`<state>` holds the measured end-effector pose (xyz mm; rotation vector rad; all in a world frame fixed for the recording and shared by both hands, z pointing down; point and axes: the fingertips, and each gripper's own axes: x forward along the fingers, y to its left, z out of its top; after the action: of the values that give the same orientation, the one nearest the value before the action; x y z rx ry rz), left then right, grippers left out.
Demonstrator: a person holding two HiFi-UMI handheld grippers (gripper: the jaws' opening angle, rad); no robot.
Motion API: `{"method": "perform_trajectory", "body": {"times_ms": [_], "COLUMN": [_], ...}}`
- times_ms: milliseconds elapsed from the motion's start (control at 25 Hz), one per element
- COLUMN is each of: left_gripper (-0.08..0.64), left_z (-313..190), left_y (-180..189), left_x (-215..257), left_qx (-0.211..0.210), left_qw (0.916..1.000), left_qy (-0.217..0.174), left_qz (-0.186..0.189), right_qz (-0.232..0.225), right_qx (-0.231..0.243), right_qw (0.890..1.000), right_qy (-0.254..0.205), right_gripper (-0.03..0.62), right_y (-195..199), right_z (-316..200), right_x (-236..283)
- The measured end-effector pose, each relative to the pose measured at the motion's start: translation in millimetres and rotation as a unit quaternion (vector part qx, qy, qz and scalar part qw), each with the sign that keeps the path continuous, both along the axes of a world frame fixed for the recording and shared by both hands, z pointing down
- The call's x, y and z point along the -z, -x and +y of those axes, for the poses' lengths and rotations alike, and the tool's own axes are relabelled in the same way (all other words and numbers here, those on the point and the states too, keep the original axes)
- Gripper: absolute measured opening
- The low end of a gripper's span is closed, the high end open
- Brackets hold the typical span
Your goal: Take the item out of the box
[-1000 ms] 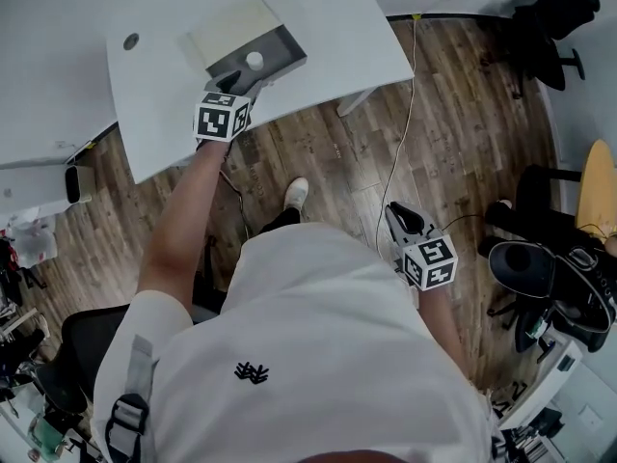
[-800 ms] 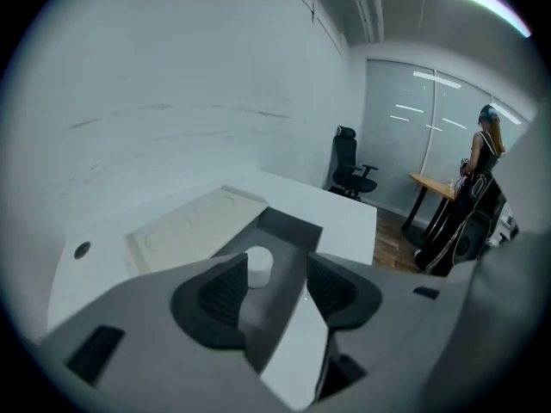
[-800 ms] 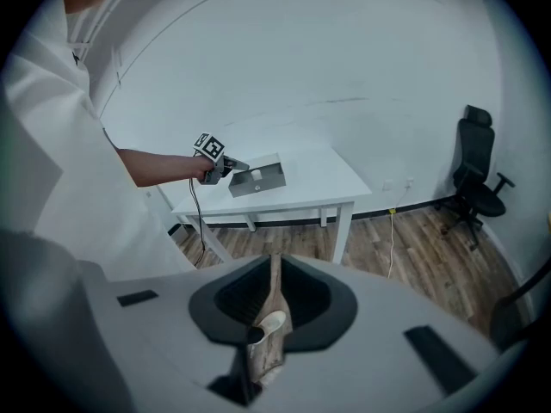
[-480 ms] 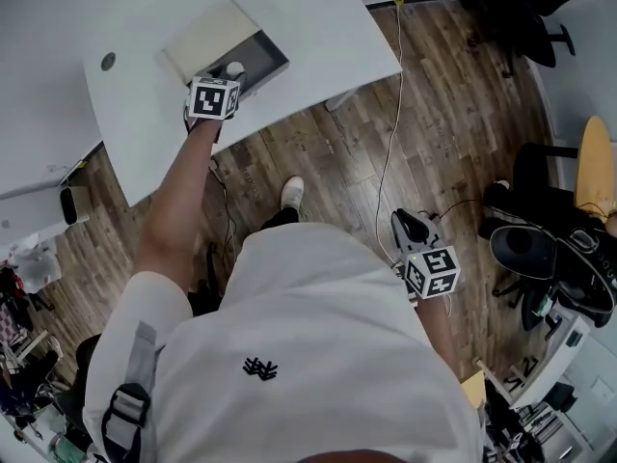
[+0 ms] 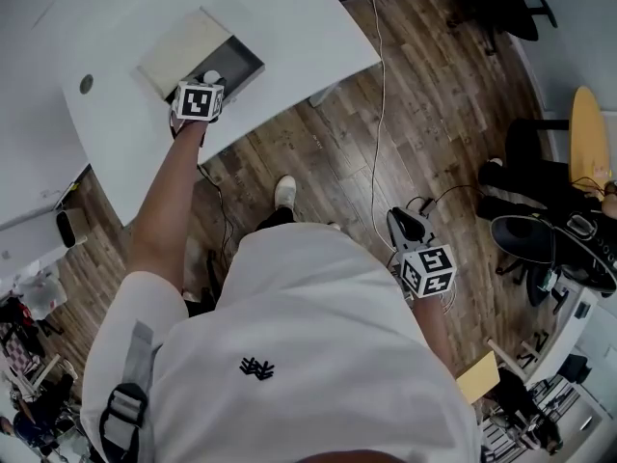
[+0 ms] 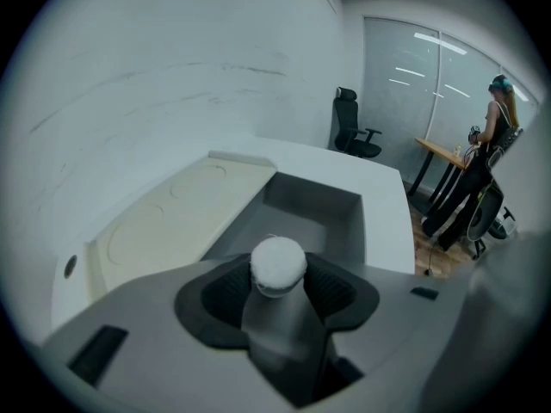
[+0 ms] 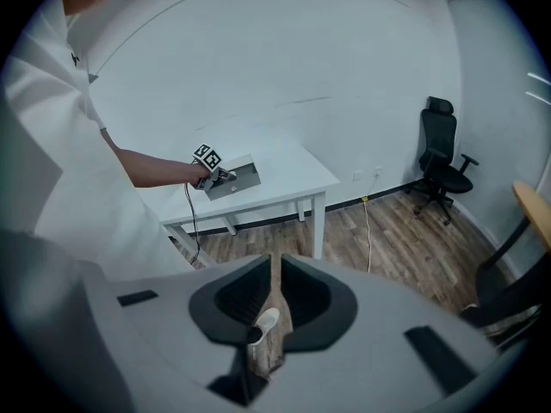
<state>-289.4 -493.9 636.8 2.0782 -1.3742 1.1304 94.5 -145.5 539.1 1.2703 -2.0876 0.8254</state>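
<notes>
left jaws: left gripper has just been closing, pads now against both sides of the white ball.
ball: inside the open box, lid flap at 10 o'clock, on the counter.
right jaws: right gripper clenched, empty, at 4 o'clock in the head view.
risk: a tip-only hold on a round ball; it may squirt out when lifted.

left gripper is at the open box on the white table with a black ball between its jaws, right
No: the ball between the jaws of the left gripper is white, not black; the left gripper view shows it. The gripper is at the open box on the white table, its jaws just closing around the ball, contact unclear.
</notes>
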Motion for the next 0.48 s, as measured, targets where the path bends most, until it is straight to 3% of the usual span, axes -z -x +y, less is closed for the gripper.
{"method": "perform_trajectory", "body": {"times_ms": [480], "left_gripper": [0.178], "left_z": [-5], "left_y": [-2], "left_x": [15], "left_qx": [-0.018], "left_qw": [0.9995], "left_qy": [-0.025], "left_qz": [0.007], "right_qz": [0.0], "right_qx": [-0.009], "right_qw": [1.0], "right_qy": [-0.004], "right_gripper": [0.037], "right_y": [0], "right_z": [2], "right_x": [-6]}}
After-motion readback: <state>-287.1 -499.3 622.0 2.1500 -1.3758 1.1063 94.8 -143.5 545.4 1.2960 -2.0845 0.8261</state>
